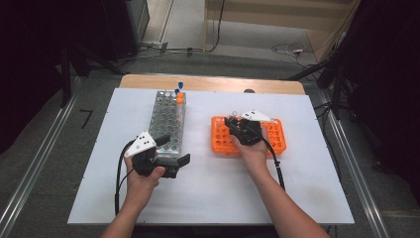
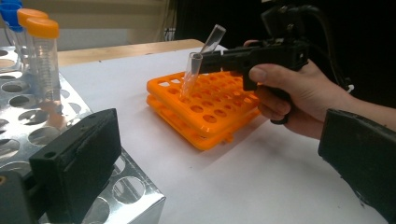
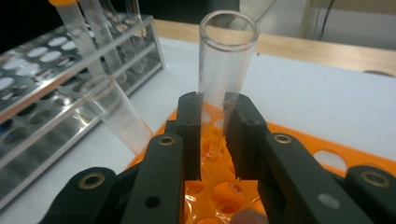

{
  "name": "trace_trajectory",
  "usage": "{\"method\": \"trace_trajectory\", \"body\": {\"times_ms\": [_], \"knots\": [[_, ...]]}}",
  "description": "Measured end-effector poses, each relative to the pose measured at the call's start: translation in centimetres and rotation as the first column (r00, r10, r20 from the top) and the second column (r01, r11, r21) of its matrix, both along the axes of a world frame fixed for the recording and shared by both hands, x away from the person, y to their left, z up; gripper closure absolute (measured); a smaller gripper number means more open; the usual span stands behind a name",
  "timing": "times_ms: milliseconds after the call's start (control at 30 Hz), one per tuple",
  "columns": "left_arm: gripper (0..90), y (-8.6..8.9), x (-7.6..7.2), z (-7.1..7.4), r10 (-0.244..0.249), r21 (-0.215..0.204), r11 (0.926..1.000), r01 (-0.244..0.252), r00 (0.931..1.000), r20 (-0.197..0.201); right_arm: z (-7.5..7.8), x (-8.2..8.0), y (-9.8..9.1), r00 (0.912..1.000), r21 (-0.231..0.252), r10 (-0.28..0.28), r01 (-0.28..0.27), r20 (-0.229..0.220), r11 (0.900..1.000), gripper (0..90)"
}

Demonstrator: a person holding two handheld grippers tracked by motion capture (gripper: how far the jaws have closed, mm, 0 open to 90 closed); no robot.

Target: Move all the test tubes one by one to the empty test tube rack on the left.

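- The right hand-held gripper (image 3: 212,135) is pinching a clear glass test tube (image 3: 227,60) between its two black jaws; the jaws are standing narrow, pressing on the tube's lower part from both sides; the tube's open mouth is pointing up and away from the gripper.
- In the left gripper view that same right hand-held gripper (image 2: 198,60) is hanging over the far left part of the orange rack (image 2: 205,109); the held tube is leaning, its lower end sitting at or in one of the rack's holes, though whether it is fully seated I cannot tell.
- A second clear tube (image 3: 116,112) is leaning just to the left of the held one, its foot at the rack's left edge.
- In the high view the right hand (image 1: 250,146) is resting over the middle of the orange rack (image 1: 277,134), which is lying on the right half of the white desk (image 1: 307,188).
- The left hand-held gripper (image 1: 173,151) is lying at the near end of the metal rack (image 1: 168,119), on the left half of the desk; its jaws are standing spread wide with the rack's near end between them; whether the pads are touching the rack I cannot tell.
- At the metal rack's far end capped tubes (image 2: 42,56) with orange and blue caps are standing upright.
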State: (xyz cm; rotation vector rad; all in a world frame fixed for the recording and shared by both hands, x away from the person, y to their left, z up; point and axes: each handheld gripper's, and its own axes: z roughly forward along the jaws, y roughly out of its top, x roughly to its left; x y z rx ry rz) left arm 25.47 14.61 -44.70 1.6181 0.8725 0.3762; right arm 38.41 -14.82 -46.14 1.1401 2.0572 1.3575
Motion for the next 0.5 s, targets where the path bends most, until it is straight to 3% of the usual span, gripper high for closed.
{"method": "trace_trajectory", "body": {"times_ms": [267,500], "knots": [[0.0,-1.1,0.0,0.0,-0.016,0.020,0.9997,0.016,0.9999,0.003,1.3,-2.3,-1.7,0.9962,0.034,0.084,-0.084,0.025,0.9958,73.7],[3.1,-2.4,-0.3,0.3,-0.027,0.040,0.9988,0.026,0.9995,0.019,1.5,-4.9,-3.5,0.9845,0.056,0.175,-0.176,0.016,0.9829,73.7]]}}
